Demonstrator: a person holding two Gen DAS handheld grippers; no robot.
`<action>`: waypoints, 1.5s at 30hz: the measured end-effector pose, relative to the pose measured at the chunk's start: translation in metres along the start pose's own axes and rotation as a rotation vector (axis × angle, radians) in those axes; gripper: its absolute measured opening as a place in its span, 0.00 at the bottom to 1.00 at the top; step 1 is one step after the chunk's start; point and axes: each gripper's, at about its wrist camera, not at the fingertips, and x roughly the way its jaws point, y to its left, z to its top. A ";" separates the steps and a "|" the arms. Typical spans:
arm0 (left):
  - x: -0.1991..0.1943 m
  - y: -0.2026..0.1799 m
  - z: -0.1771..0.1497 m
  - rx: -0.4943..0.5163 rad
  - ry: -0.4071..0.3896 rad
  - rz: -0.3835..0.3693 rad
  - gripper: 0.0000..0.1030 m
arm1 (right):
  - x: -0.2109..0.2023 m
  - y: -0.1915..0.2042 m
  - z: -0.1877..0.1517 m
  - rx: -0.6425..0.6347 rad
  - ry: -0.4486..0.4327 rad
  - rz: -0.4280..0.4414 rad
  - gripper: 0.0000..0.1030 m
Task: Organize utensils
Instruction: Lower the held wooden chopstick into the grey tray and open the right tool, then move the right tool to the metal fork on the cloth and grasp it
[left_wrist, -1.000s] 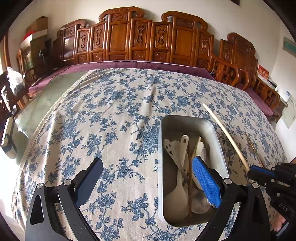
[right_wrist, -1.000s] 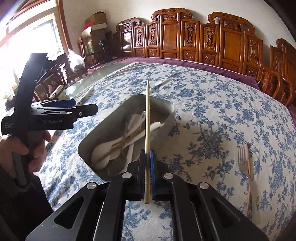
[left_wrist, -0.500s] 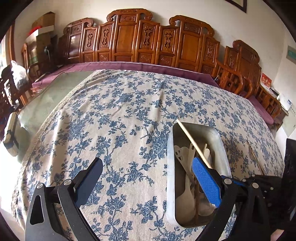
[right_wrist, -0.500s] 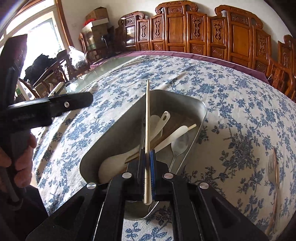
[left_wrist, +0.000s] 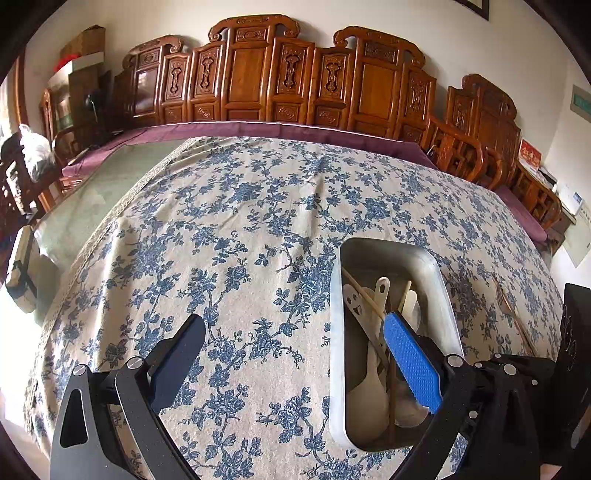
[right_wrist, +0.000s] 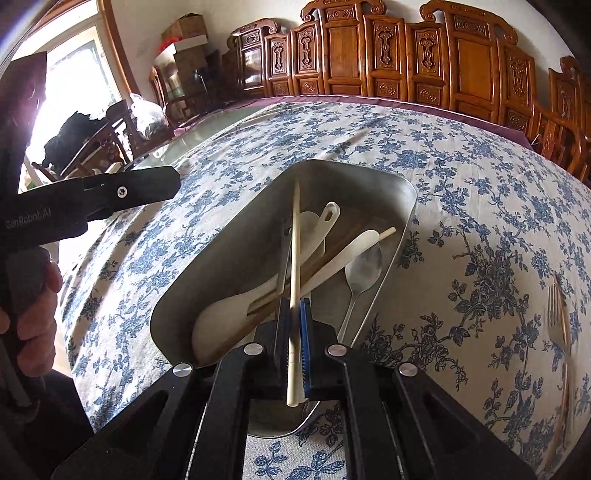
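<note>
A metal tray (right_wrist: 221, 251) (left_wrist: 441, 284) on the flowered tablecloth holds white spoons (right_wrist: 221, 314), a metal spoon (right_wrist: 364, 267) and wooden chopsticks. My right gripper (right_wrist: 293, 306) is shut on a pale chopstick (right_wrist: 294, 240) and holds it low over the tray, its tip pointing into the tray's far end. The same chopstick (left_wrist: 364, 295) shows in the left wrist view, slanting across the tray. My left gripper (left_wrist: 291, 332) is open and empty, hovering by the tray's left side. A fork (right_wrist: 559, 317) (left_wrist: 508, 306) lies on the cloth right of the tray.
Another chopstick (right_wrist: 356, 138) lies on the cloth beyond the tray. Carved wooden chairs (left_wrist: 258, 74) line the far edge of the table. A bare glass strip (left_wrist: 92, 192) runs along the table's left side. A hand (right_wrist: 29, 306) holds the left gripper's handle.
My right gripper has moved forward and down with the chopstick, from beside the tray to low over it. The left gripper has stayed open and drifted slightly.
</note>
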 end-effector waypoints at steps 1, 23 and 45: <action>0.000 0.000 0.000 0.000 0.000 -0.001 0.91 | -0.001 -0.001 0.000 0.002 -0.005 0.005 0.07; -0.005 -0.063 -0.003 0.088 -0.010 -0.076 0.91 | -0.135 -0.110 -0.010 -0.032 -0.145 -0.229 0.07; -0.006 -0.149 -0.038 0.257 0.035 -0.168 0.91 | -0.090 -0.208 -0.059 0.076 0.021 -0.279 0.33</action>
